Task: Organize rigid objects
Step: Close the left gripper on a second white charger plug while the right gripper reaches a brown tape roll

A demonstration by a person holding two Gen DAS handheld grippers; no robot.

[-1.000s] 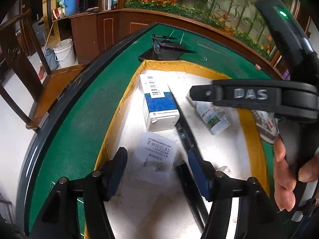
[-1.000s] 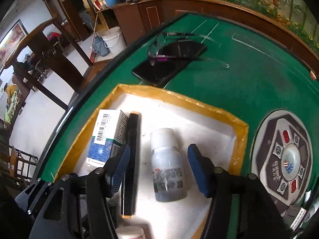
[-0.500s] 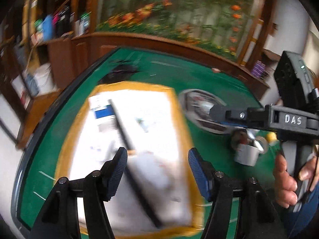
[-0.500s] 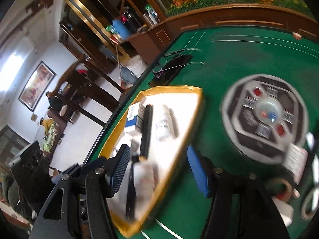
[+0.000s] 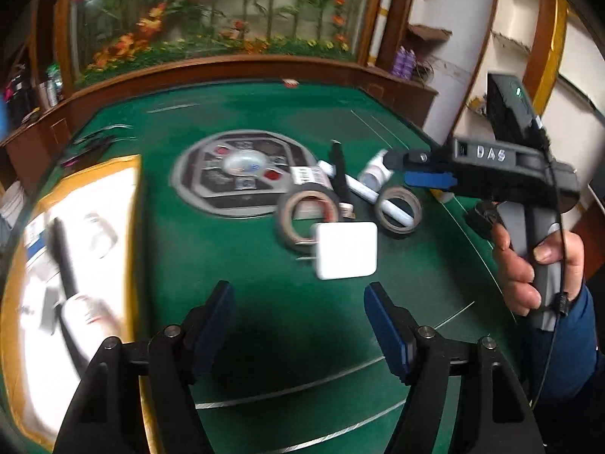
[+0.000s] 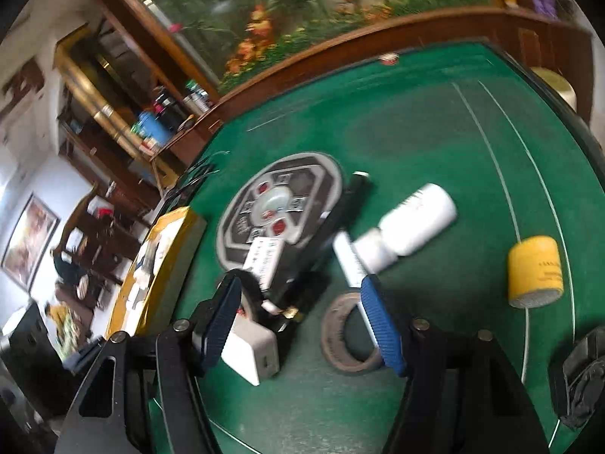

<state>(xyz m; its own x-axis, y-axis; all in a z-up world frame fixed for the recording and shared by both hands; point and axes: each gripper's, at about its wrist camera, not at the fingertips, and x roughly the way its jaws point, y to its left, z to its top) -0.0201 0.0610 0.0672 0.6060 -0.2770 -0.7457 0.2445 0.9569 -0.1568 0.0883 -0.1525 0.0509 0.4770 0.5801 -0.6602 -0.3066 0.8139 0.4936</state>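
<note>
A yellow-rimmed white tray (image 5: 136, 227) holding a box, a black bar and bottles lies at the left; it also shows in the right wrist view (image 6: 166, 265). A white plug charger (image 5: 347, 249) lies on the green table just ahead of my open, empty left gripper (image 5: 298, 316). Behind it lie two tape rolls (image 5: 306, 208) (image 5: 401, 210), a white bottle (image 5: 374, 172) and a white tube. My right gripper (image 6: 302, 321) is open and empty, above the charger (image 6: 251, 352), a tape roll (image 6: 349, 336) and the white bottle (image 6: 416, 223). It also shows in the left wrist view (image 5: 427, 170).
A round grey control panel (image 5: 242, 174) sits in the table's middle. A yellow jar (image 6: 535, 270) stands at the right, and a black object (image 6: 582, 370) lies at the right edge. Glasses and a phone lie far left. A wooden ledge with flowers runs behind.
Both grippers swung right, away from the tray, and now face the loose objects on the green table. Both stayed open and empty.
</note>
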